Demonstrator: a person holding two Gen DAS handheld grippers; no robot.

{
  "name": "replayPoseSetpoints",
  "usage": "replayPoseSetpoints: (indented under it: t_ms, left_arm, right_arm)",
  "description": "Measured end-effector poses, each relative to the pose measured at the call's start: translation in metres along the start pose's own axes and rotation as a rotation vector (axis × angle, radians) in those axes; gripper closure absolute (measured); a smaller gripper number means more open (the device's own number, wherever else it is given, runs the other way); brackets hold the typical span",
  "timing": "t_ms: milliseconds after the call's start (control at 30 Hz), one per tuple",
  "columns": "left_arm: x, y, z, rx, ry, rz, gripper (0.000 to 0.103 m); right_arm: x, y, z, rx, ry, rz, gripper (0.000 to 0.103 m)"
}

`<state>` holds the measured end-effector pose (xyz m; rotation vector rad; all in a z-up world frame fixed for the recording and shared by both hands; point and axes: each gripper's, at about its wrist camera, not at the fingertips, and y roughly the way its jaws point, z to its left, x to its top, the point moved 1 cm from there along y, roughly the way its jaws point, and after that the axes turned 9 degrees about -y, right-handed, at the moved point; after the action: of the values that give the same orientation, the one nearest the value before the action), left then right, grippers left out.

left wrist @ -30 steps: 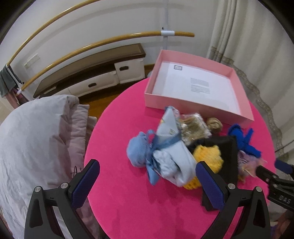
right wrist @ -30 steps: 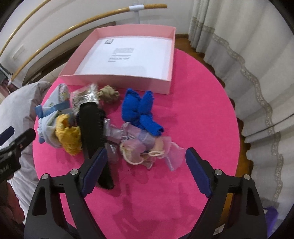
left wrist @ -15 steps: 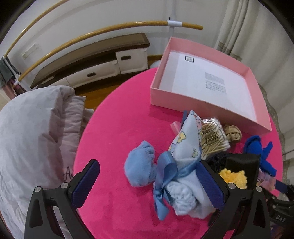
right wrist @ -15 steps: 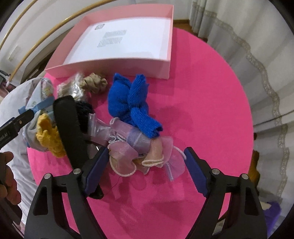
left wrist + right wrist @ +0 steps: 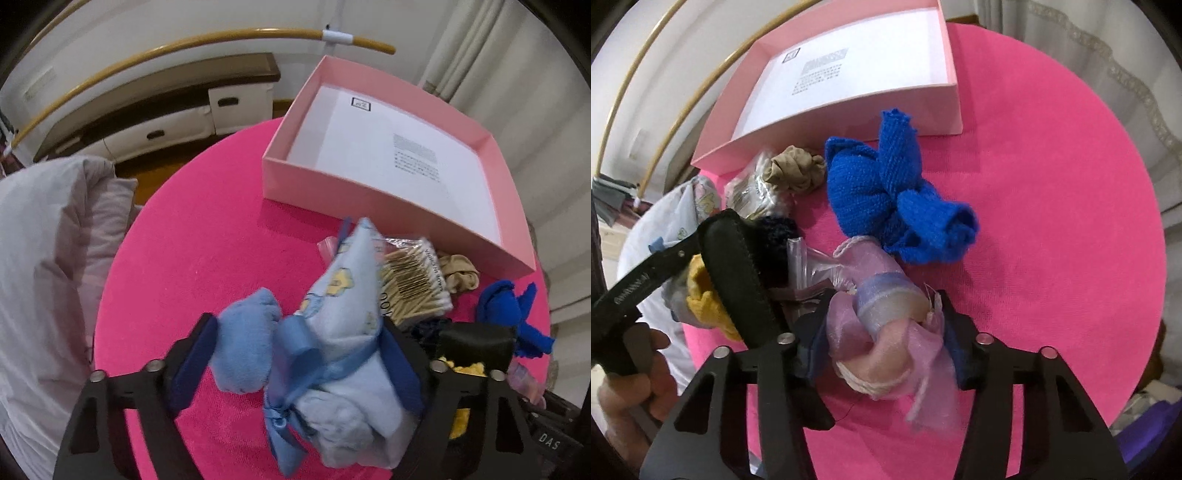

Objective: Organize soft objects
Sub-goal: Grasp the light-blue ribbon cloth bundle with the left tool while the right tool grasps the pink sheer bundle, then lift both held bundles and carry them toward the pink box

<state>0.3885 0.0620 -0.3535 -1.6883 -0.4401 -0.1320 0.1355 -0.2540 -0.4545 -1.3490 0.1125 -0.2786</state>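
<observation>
On the pink worktop (image 5: 192, 258), both my hand-held grippers are clamped on soft things.
My left hand-held gripper (image 5: 299, 365) squeezes the light-blue ribboned bundle (image 5: 343, 343); my right hand-held gripper (image 5: 886, 343) pinches the sheer pink pouch (image 5: 886, 332), with the pink box (image 5: 849, 66) beyond the blue knit (image 5: 886, 192).

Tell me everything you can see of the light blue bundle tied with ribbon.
The light blue bundle looks like soft folded fabric with small yellow prints, tied round its middle with a shiny blue ribbon knotted low. It lies tilted on the pink table, between the fingers of the left hand-held gripper, against a fuzzy blue mitten-like piece and a cotton swab packet.
</observation>
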Motion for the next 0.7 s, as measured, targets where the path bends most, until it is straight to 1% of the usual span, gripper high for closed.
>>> replayPoseSetpoints:
  t_ms: [67,100,167,233,433,500,600,700]
  left_arm:
    - [0.001,0.000,0.000,-0.003,0.004,0.000,0.039]
    - [0.001,-0.001,0.001,-0.005,0.011,-0.003,0.041]
    - [0.000,-0.004,0.005,-0.010,0.011,-0.003,0.053]
    - [-0.002,-0.007,0.006,-0.037,0.012,0.004,0.071]
    - [-0.015,-0.018,0.014,-0.023,0.017,0.011,0.071]
    - [-0.020,-0.027,0.010,-0.022,0.014,0.014,0.071]
    - [-0.028,-0.043,0.006,-0.001,0.022,0.006,0.072]
    - [-0.042,-0.064,-0.003,0.027,0.025,0.003,0.072]
  right_arm:
    - [-0.002,-0.002,0.001,0.000,-0.003,-0.005,0.062]
    - [-0.002,-0.002,0.001,0.001,-0.004,-0.006,0.063]
    - [-0.007,-0.007,0.001,0.001,-0.001,-0.011,0.064]
    - [-0.009,-0.014,0.000,-0.004,-0.005,-0.016,0.064]
    - [-0.015,-0.036,0.001,-0.019,-0.030,-0.031,0.064]
    - [-0.016,-0.043,0.000,-0.014,-0.035,-0.031,0.064]
    - [-0.016,-0.051,0.001,0.006,-0.050,-0.035,0.064]
    - [-0.020,-0.058,0.002,0.044,-0.074,-0.043,0.064]
